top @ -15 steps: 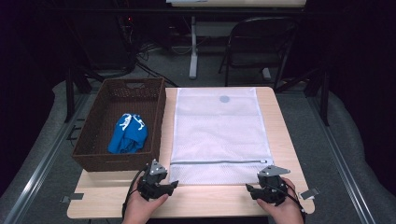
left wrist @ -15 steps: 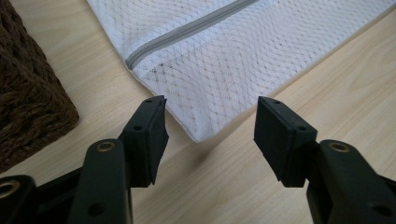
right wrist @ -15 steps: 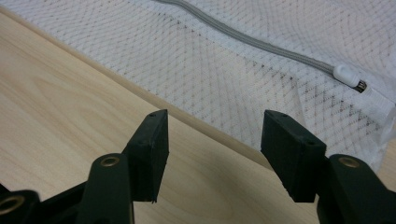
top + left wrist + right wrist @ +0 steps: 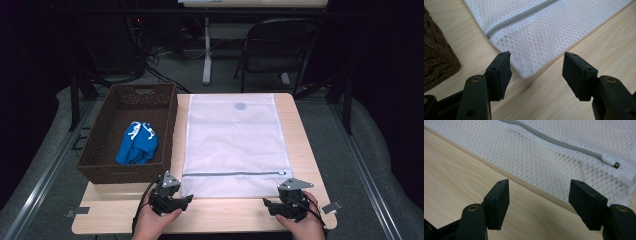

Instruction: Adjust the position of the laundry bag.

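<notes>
Mesh laundry bag [image 4: 234, 142], white, is laid flat on the wooden table [image 4: 305, 150], its long side running away from the person, and it is seen whole from the high view. One bag is counted, with one grey zipper [image 4: 232, 174] across its near end and one grey round patch [image 4: 240, 106] near its far end. Beside it on the left, one brown wicker basket [image 4: 102, 150] is seen, and one blue cloth with white cord [image 4: 137, 143] is lying inside it.

Two grippers are counted, both at the near edge of the table. The left gripper [image 4: 182, 199] is held just off the bag's near left corner; the right gripper [image 4: 268, 203] is held near the bag's near right corner.

Detail is added by the left gripper view: the left gripper [image 4: 536, 68] is spread wide, nothing held, and the bag's corner [image 4: 525, 72] is seen lying between the two pads, with the basket's weave [image 4: 439, 60] at the left edge. From the right gripper view, the right gripper [image 4: 539, 200] is likewise held wide apart over bare wood, the bag's hem just ahead of it, and one white zipper pull [image 4: 609, 160] is picked out at the zipper's end, a thing too small to be made out from above.
</notes>
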The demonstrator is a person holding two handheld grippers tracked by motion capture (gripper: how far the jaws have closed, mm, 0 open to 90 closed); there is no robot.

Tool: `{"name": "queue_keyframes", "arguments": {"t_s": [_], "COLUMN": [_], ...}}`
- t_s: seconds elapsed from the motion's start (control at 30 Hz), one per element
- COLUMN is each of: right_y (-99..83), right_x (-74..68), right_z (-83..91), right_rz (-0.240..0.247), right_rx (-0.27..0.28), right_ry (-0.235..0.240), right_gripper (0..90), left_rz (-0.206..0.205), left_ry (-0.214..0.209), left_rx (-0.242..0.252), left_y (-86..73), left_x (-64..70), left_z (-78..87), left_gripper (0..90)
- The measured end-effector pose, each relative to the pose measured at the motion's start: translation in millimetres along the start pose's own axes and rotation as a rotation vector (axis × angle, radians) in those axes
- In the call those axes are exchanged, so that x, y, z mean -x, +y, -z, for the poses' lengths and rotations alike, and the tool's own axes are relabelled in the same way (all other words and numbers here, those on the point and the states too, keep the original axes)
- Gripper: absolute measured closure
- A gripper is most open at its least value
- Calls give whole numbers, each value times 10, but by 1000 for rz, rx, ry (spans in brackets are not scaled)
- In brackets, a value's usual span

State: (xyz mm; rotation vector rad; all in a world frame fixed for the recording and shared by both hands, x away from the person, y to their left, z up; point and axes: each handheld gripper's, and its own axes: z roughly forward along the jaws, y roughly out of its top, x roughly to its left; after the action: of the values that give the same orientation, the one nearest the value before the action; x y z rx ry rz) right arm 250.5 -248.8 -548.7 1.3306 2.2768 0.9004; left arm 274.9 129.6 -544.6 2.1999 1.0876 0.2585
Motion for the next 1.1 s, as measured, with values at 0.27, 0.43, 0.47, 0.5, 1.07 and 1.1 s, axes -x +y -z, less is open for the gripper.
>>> {"name": "queue_keyframes", "arguments": {"t_s": [0.27, 0.43, 0.47, 0.5, 1.07, 1.1], "right_y": [-3, -3, -3, -3, 38, 49], "right_x": [35, 41, 38, 35, 58, 63], "right_z": [25, 27, 28, 31, 110, 118], "right_rz": [1, -13, -13, -12, -58, -58], "right_rx": [19, 5, 8, 12, 59, 61], "right_ry": [5, 27, 30, 26, 53, 50], "right_gripper": [334, 383, 383, 385, 482, 481], "left_rz": [-10, -3, -7, -7, -8, -3], "left_ry": [-8, -4, -7, -3, 32, 36], "left_rx": [1, 15, 14, 19, 84, 86], "left_y": [28, 39, 42, 42, 178, 198], "left_x": [3, -11, -18, -21, 2, 2], "left_z": [-17, 9, 21, 31, 123, 121], "left_gripper": [433, 447, 451, 457, 552, 550]}}
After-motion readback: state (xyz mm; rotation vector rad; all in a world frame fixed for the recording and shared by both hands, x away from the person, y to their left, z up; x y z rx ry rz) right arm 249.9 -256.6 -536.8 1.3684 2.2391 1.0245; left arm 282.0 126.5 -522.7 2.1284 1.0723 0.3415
